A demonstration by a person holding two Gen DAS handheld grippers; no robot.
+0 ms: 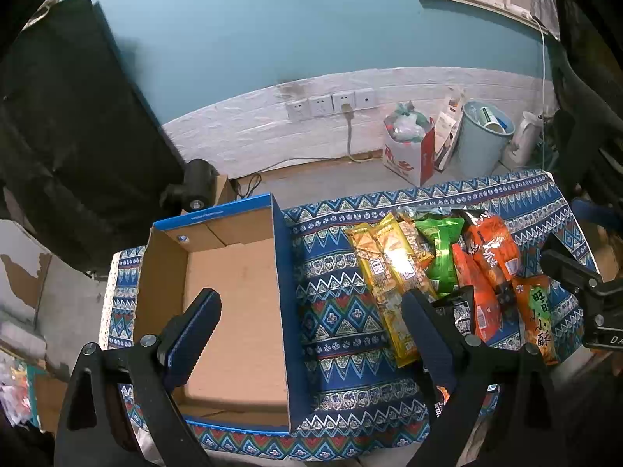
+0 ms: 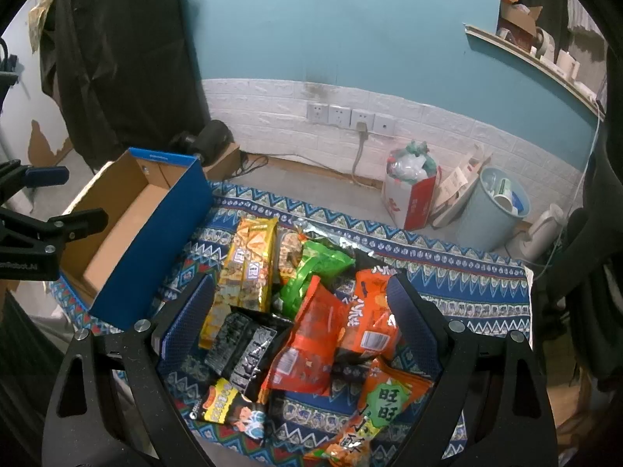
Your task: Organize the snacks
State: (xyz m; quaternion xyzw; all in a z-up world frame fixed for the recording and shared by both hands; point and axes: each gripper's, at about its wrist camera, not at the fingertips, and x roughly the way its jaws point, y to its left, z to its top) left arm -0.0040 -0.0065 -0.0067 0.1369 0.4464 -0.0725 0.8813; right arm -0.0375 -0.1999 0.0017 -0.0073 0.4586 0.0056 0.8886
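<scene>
An open cardboard box (image 1: 233, 292) with blue outer walls stands empty on the left of the patterned tablecloth (image 1: 338, 311). Right of it lies a pile of snack packets: yellow ones (image 1: 389, 272), a green one (image 1: 440, 253), orange ones (image 1: 490, 257). My left gripper (image 1: 311, 299) hangs open over the box's right wall, holding nothing. My right gripper (image 2: 300, 288) is open above the pile, its fingers on either side of the orange packets (image 2: 311, 342) and black packets (image 2: 241, 346). A small cartoon packet (image 2: 229, 408) and an orange-green packet (image 2: 381, 408) lie nearest. The box (image 2: 155, 253) is at the left.
Behind the table on the floor stand a pale blue bin (image 1: 483, 136), a red-and-white bag (image 1: 409, 151) and a white kettle (image 1: 523, 136). A black-covered bulk (image 1: 70, 136) rises at the left. A cable runs from the wall sockets (image 1: 331, 105).
</scene>
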